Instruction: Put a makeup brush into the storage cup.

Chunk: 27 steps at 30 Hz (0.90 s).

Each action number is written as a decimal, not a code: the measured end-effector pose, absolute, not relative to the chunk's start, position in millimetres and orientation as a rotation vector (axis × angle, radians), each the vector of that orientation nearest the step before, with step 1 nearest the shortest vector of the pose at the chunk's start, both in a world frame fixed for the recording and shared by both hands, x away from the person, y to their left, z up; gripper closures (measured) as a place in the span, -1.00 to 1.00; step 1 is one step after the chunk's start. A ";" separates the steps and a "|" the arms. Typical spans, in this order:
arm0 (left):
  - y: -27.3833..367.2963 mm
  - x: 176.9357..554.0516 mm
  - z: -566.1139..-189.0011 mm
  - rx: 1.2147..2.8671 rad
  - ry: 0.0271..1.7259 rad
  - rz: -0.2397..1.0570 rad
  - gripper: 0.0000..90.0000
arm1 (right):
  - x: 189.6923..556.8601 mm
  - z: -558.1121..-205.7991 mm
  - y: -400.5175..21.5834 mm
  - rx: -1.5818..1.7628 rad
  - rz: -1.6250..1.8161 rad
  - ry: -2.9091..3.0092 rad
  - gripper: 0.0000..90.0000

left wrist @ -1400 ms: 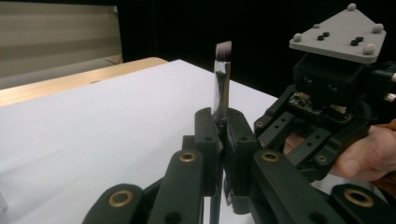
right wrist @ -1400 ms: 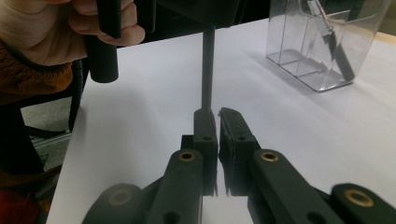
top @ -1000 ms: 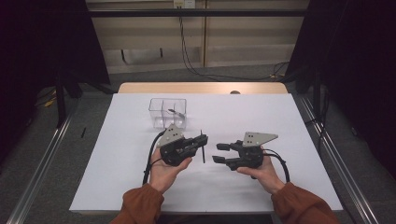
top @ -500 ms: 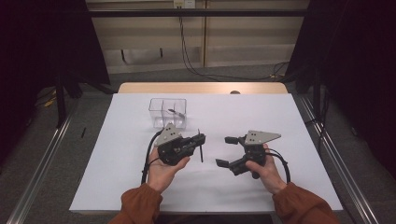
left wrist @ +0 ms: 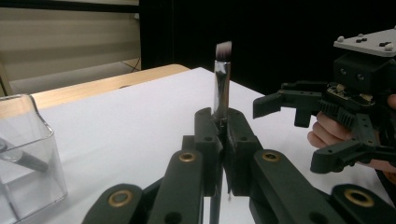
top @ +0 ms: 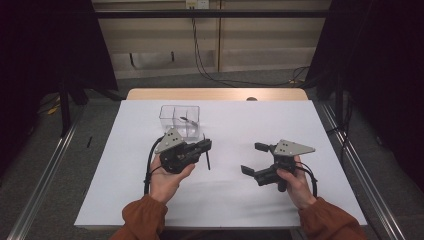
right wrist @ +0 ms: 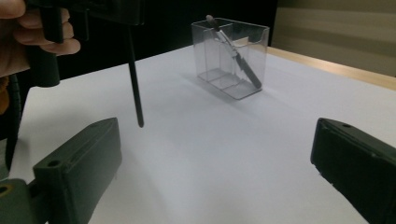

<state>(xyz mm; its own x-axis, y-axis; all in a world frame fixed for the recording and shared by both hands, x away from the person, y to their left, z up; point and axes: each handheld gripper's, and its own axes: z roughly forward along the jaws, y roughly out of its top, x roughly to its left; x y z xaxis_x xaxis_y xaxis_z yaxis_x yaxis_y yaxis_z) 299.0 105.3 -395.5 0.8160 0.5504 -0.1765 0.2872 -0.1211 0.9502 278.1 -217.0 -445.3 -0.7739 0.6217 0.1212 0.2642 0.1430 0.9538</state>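
Brush (left wrist: pixel 222 79) is being held upright in the clamped left gripper (top: pixel 205 146), bristles up, handle hanging down, while the right gripper (top: pixel 252 158) is being spread wide and empty just opposite, with the box (top: pixel 179 120) behind.

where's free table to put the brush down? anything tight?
Free: the white table cover right of the clear plastic compartment box, and the strip between both hands and the near edge. Tight: the gap between the left tongs, shut on the thin black make-up brush, and the box just behind. The open right tongs crowd the centre right.
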 end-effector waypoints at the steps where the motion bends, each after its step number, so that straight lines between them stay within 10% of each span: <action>1: 106.3 298.3 -395.8 1.720 0.654 0.255 0.90 | 277.0 -445.7 -218.0 0.863 1.664 2.109 -0.97; 27: 130.9 308.1 -383.2 1.717 0.705 0.307 0.90 | 245.6 -449.3 -266.5 0.999 1.535 1.960 -0.99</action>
<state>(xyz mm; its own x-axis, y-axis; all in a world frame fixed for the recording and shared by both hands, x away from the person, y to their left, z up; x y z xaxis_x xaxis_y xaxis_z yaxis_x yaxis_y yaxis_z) 308.1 130.9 -383.2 0.7821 0.6016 -0.1624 0.2909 -0.1220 0.9490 245.6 -266.5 -449.3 -0.6332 0.7698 0.0802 0.2623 0.1160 0.9580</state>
